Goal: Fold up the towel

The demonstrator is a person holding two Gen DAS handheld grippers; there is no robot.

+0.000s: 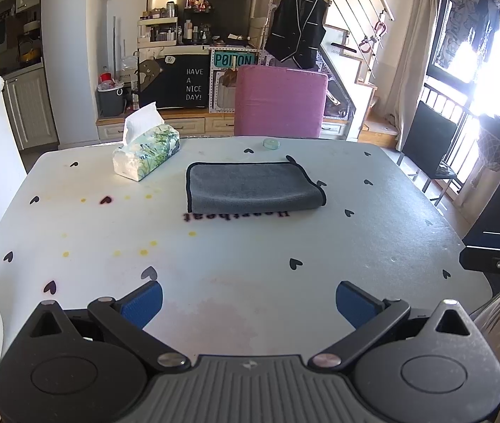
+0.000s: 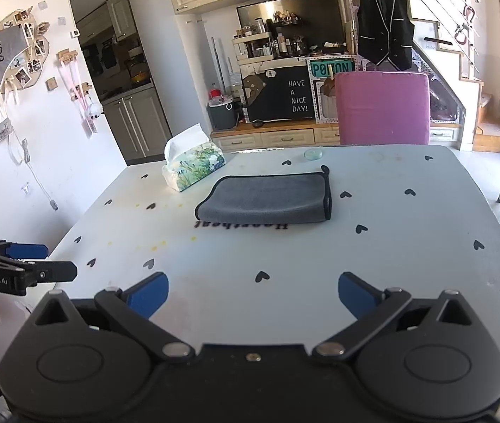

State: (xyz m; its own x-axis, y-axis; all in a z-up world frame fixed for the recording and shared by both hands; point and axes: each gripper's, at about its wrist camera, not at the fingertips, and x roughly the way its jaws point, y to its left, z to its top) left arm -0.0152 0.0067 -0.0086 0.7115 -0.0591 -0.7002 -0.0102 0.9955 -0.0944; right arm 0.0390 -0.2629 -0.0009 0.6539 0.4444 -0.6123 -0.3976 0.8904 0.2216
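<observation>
Left wrist view: my left gripper (image 1: pixel 248 303) hangs over the near edge of the table (image 1: pixel 390 232), its blue fingers (image 1: pixel 142 304) spread wide with nothing between them. The grey towel (image 1: pixel 253 187) lies folded flat toward the far middle of the table, well apart from the gripper, its black trim showing along the left and far edges. A tissue pack (image 1: pixel 148 151) sits just left of the towel, and a small round dish (image 1: pixel 271 143) sits beyond it near the far edge. A pink chair (image 1: pixel 279 100) stands behind the table. Part of my right gripper (image 1: pixel 496 261) shows at the right margin; I cannot tell its opening from here.

Right wrist view: my right gripper (image 2: pixel 253 299) is likewise wide open and empty above the near table edge. The towel (image 2: pixel 267 199) rests ahead, untouched, the tissue pack (image 2: pixel 193 165) to its left. The left gripper (image 2: pixel 20 264) enters at the left margin.
</observation>
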